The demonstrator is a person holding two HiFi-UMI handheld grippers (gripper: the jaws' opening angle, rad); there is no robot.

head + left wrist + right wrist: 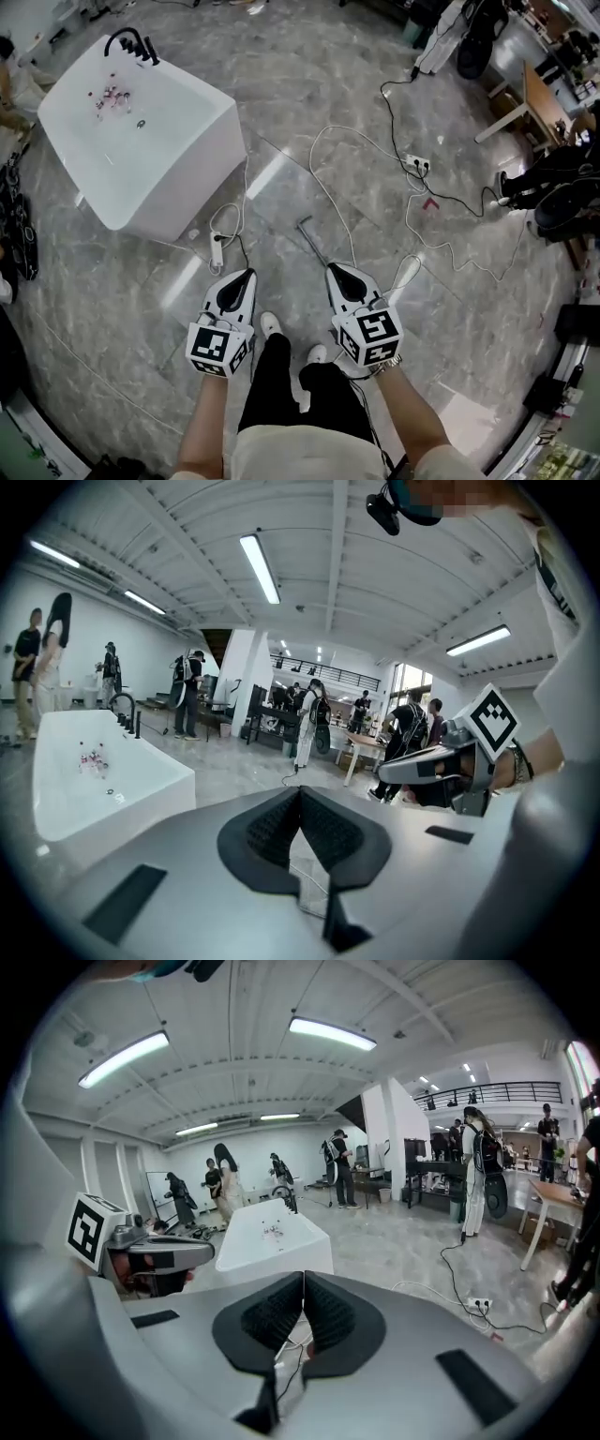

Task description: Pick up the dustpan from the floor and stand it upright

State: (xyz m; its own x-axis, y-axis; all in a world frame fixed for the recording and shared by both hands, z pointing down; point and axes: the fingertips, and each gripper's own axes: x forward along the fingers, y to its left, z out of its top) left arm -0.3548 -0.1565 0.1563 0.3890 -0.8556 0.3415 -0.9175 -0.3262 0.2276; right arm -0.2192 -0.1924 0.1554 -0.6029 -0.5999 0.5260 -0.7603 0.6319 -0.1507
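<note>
The left gripper (249,274) and the right gripper (331,269) both have their jaws closed tip to tip, with nothing between the ribbed pads in either gripper view. Two bare forearms rise from 6 o'clock in the head view, side by side. They hold the grippers level above the marble floor (309,94), pointing to 12 o'clock past the person's shoes. The marker cubes cover both hands. Of the dustpan, only a thin grey handle (313,243) can be made out. It lies on the floor at 12 o'clock from the right gripper's tip, and its near end disappears behind that gripper. The pan itself cannot be seen. A white bathtub (141,131) stands at 10 o'clock, well apart.
</note>
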